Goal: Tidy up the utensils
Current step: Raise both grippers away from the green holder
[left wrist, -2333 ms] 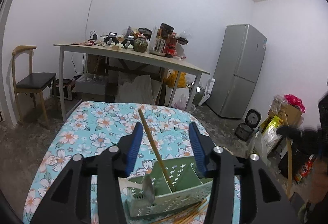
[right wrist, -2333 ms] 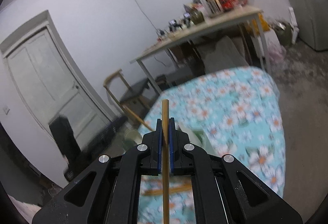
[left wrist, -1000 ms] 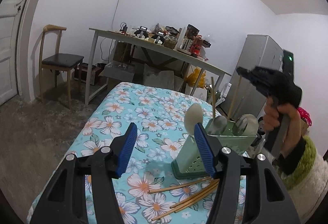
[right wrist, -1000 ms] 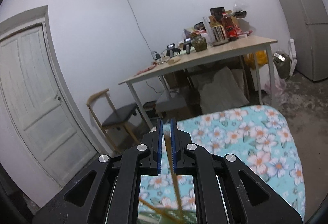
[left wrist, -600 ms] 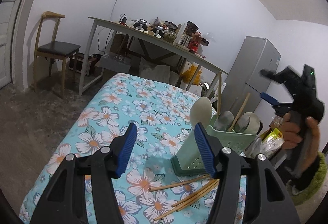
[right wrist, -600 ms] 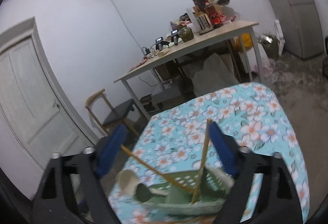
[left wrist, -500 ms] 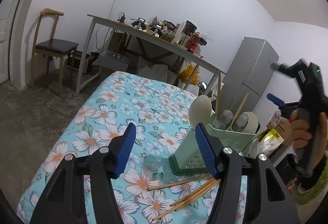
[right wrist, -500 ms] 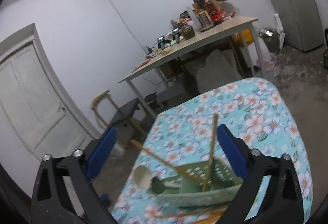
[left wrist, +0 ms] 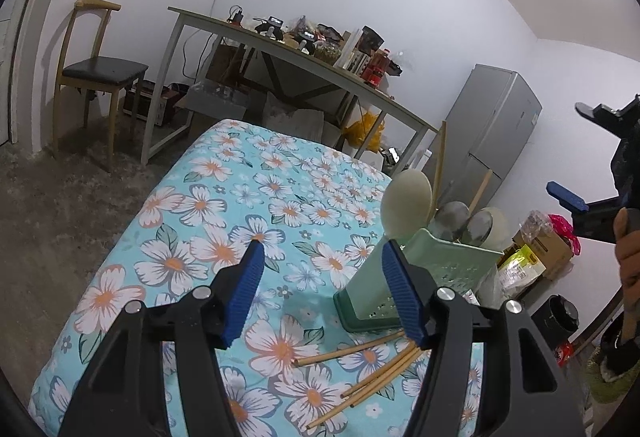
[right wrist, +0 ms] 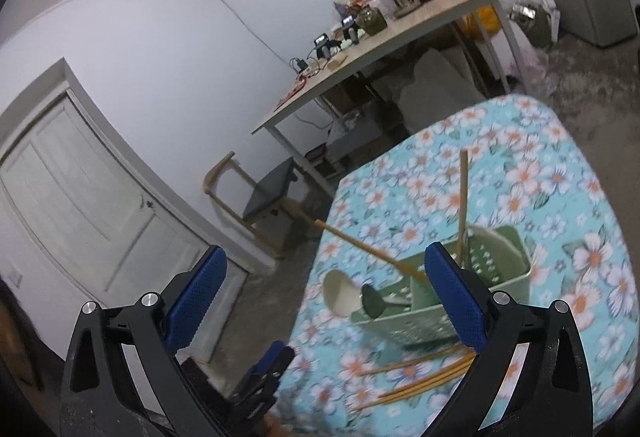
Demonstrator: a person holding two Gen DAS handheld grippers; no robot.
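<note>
Right wrist only: white door (right wrist: 76, 205)

White walls, grey rough floor (left wrist: 48, 197). Wooden chair (left wrist: 96, 77) by a cluttered long table (left wrist: 304, 69), grey fridge (left wrist: 492, 141) in corner, white panelled door (right wrist: 80, 205).

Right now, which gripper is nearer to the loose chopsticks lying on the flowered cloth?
Left. The left gripper hangs low just above the loose chopsticks, its fingers open. The right gripper, open and empty, is held higher, off beyond the table's edge.
</note>
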